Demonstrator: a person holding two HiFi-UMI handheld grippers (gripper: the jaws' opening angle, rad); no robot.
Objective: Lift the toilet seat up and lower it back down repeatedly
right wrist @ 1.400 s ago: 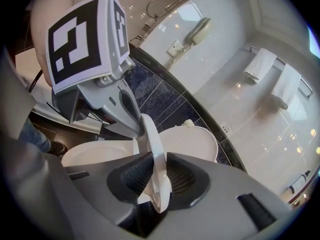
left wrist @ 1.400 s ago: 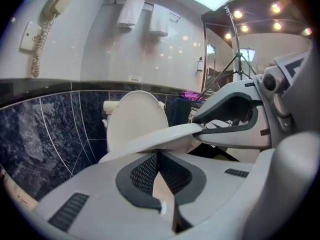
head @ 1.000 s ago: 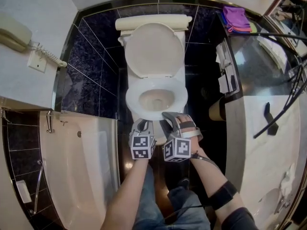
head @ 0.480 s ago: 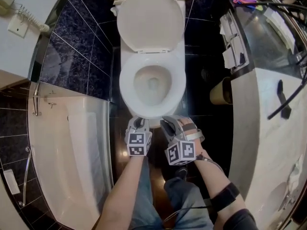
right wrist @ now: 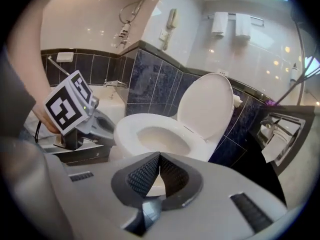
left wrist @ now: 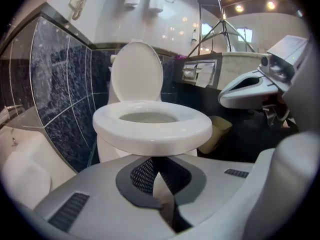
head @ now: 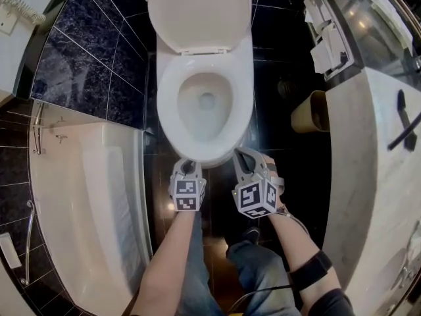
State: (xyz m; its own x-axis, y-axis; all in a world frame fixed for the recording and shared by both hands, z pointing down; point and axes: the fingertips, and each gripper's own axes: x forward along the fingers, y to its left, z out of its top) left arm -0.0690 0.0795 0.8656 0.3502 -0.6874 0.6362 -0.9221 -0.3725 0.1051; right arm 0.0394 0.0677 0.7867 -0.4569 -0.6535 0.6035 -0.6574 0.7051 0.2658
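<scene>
Toilet seat point(head: 168, 104) is flat on the bowl, with the lid point(head: 197, 12) up behind it. Left hand-held gripper point(head: 187, 168) is clenched and empty, tips just below the seat's front rim. Right hand-held gripper point(head: 241, 155) has just closed on nothing, beside the rim. No lift has started yet (cycle count unknowable). My read: raising the seat comes next.

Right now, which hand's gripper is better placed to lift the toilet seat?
Probably the left. The left gripper points, jaws shut, just below the front edge of the seat, near its middle. The right gripper, jaws just closed on nothing, sits further round the right side.
</scene>
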